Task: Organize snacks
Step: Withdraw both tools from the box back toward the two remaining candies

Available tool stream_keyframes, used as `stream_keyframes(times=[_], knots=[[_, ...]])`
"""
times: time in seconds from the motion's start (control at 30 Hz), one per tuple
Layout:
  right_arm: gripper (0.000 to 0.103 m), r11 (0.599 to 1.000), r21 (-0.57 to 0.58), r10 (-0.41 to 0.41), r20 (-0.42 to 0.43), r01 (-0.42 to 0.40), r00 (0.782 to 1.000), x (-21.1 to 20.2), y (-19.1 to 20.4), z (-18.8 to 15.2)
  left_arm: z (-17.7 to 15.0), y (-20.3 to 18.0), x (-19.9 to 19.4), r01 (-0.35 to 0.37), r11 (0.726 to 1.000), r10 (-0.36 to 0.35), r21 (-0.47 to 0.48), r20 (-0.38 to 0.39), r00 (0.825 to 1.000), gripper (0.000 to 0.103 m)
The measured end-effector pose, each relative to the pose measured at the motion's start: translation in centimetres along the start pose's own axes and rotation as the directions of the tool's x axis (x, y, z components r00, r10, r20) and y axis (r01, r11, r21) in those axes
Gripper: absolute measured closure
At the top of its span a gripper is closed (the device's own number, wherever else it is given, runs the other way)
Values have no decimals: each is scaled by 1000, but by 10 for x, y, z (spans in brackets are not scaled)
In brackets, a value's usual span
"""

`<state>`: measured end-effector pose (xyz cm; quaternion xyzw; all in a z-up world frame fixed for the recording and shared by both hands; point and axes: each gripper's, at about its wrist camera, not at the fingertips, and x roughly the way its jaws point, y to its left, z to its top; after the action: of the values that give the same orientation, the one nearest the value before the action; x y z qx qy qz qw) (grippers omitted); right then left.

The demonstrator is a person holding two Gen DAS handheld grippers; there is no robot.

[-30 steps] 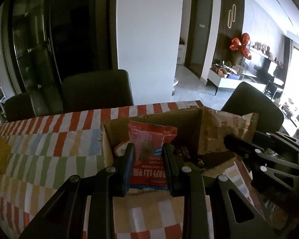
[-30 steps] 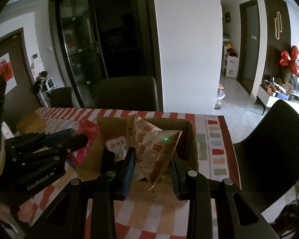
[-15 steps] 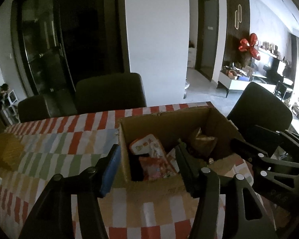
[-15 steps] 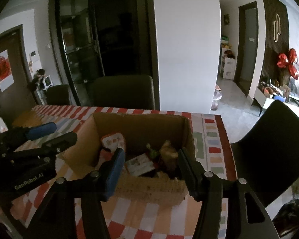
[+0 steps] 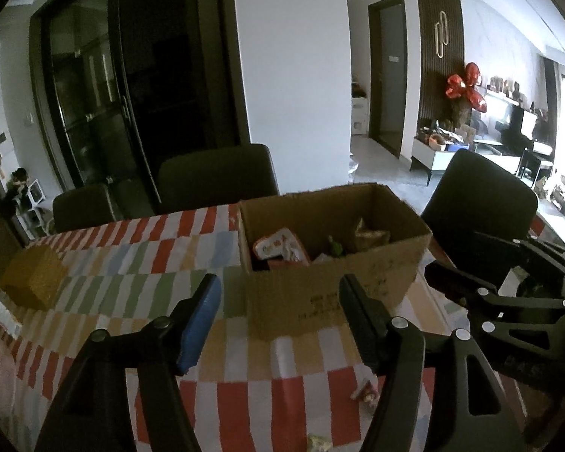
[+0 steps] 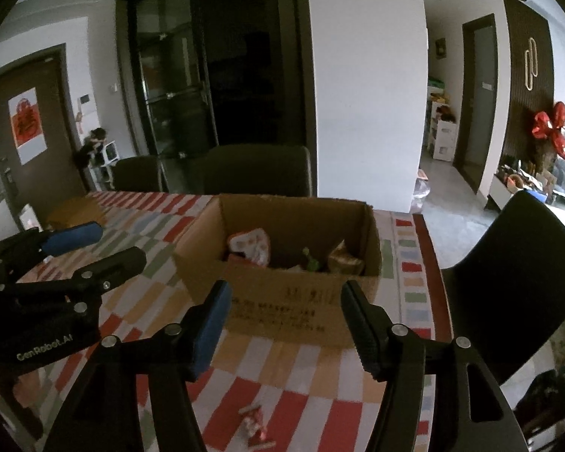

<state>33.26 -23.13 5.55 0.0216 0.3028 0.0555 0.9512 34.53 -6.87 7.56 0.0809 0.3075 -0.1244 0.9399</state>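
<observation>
A brown cardboard box (image 5: 320, 293) (image 6: 282, 301) stands on the striped tablecloth with several snack packets inside, among them a white-and-orange packet (image 5: 280, 246) (image 6: 250, 243) and a tan bag (image 5: 369, 235) (image 6: 344, 260). My left gripper (image 5: 278, 316) hangs in front of the box, its jaws opening and nothing between them. My right gripper (image 6: 284, 318) is beside it, jaws also opening and empty. A small red snack (image 6: 254, 422) (image 5: 365, 393) lies on the cloth in front of both grippers. Each gripper shows in the other's view.
A yellow box (image 5: 32, 280) sits at the table's left. Dark chairs (image 5: 214, 175) stand behind the table, another chair (image 6: 508, 282) at its right end. A small pale scrap (image 5: 320, 442) lies near the table's front. The tablecloth (image 5: 132, 263) spreads left of the box.
Both grippers let go of their packets, the red one and the tan one, which now lie in the box. Both pulled back from the box with jaws spread wider.
</observation>
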Motion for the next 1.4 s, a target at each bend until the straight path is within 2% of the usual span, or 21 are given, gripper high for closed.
stream_keyframes(times=[0.33, 0.63, 0.9, 1.4], knots=[[37, 1000, -31, -8, -7, 7, 1000, -27, 12, -33, -41, -6, -26, -5, 1000, 5, 6, -40, 999, 35], [37, 999, -44, -1, -62, -2, 998, -31, 20, -69, -79, -8, -32, 0, 1000, 0, -1, -93, 996, 33], [37, 999, -33, 9, -133, -13, 991, -20, 23, -97, -114, -10, -23, 22, 1000, -24, -18, -162, 987, 32], [37, 997, -69, 4, -277, -24, 961, 20, 31, -145, -172, -10, 14, 69, 997, -77, -39, -286, 955, 32]])
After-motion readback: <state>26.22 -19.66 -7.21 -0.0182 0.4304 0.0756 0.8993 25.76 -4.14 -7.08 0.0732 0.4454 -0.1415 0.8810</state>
